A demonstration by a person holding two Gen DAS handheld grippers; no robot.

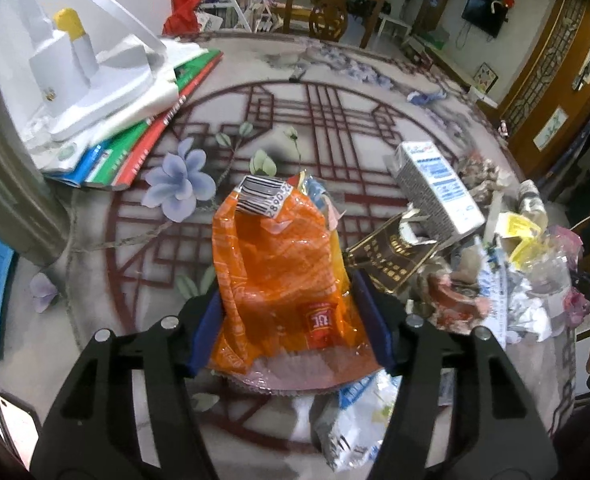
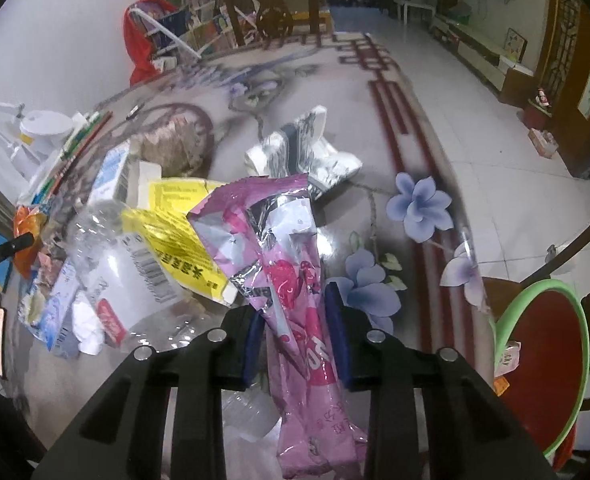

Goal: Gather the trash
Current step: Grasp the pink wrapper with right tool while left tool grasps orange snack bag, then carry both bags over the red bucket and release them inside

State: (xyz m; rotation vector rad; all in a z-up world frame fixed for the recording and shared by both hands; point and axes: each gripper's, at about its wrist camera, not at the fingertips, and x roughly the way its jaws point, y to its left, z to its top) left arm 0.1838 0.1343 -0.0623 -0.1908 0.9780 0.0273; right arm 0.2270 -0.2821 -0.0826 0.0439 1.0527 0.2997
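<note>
A: How do the fingers stand?

B: The left gripper [image 1: 289, 320] has its two blue-padded fingers pressed against the sides of an orange snack bag [image 1: 279, 272], which stands up between them with a barcode label at its top. The right gripper [image 2: 295, 320] is clamped on a pink wrapper [image 2: 291, 276]; the wrapper runs back between the fingers toward the camera.

A: Where is the rest of the trash?

B: Heaped on the tabletop [image 1: 335, 128], toward its right edge in the left wrist view: a white carton [image 1: 439, 188], a dark gold-printed box [image 1: 391, 256] just beside it, a yellow packet [image 2: 175, 236] and a clear plastic bottle [image 2: 135, 280]. A silver foil bag [image 2: 303, 152] lies apart from the heap, further across the tabletop.

A: Anything else?

B: Books [image 1: 135, 148] stacked at the far left corner with a white lamp base [image 1: 95, 76] on them. A green-rimmed red bin [image 2: 543, 360] sits past the tabletop's right edge, below its level.
</note>
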